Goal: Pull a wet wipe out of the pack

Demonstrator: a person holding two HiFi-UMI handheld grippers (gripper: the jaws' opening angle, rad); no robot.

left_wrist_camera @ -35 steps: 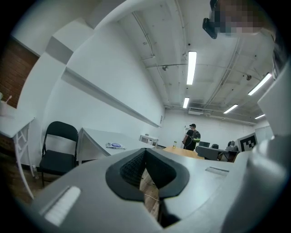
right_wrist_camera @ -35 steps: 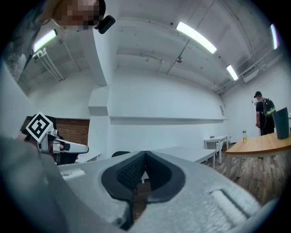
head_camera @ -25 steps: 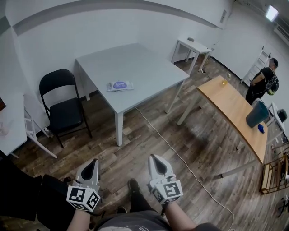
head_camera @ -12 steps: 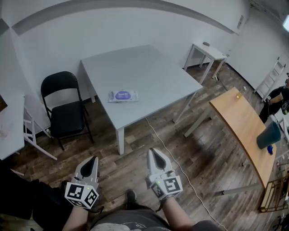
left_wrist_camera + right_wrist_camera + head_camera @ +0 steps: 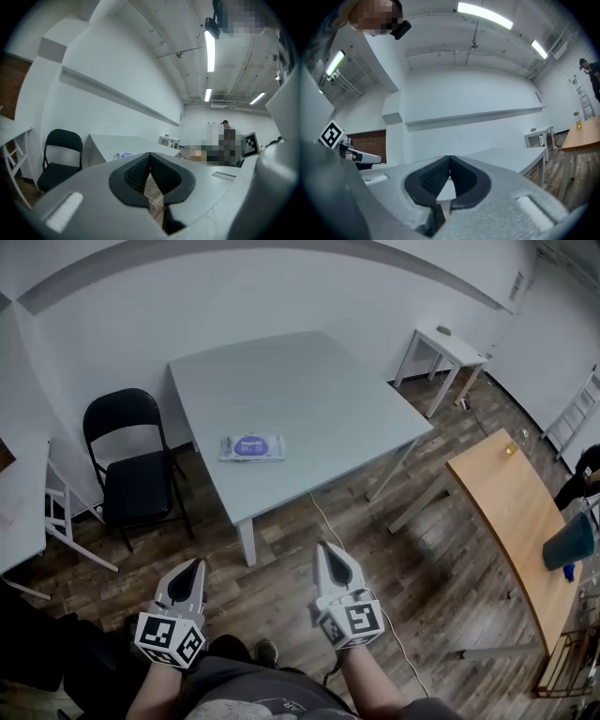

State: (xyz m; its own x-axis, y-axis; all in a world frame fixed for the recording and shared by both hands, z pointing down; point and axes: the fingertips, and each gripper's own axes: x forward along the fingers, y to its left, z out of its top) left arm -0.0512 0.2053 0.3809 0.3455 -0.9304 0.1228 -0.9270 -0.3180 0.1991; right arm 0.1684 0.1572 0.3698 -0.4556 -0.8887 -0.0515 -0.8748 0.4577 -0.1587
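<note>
A flat wet wipe pack (image 5: 251,447) with a purple label lies near the front left edge of the grey table (image 5: 319,390). The pack shows small and far off in the left gripper view, (image 5: 124,155). My left gripper (image 5: 196,567) and right gripper (image 5: 326,548) hover side by side over the wooden floor, well short of the table. Both point toward it. Each has its jaws shut with nothing between them, as the left gripper (image 5: 150,154) and right gripper (image 5: 450,158) views show.
A black folding chair (image 5: 132,465) stands left of the table. A white cable (image 5: 361,568) runs across the floor from under the table. A wooden table (image 5: 511,512) is at the right, a small white table (image 5: 450,348) at the back right.
I have moved toward the grey table. It and the pack now sit nearer and more central in the head view. Both grippers stay shut and side by side.
</note>
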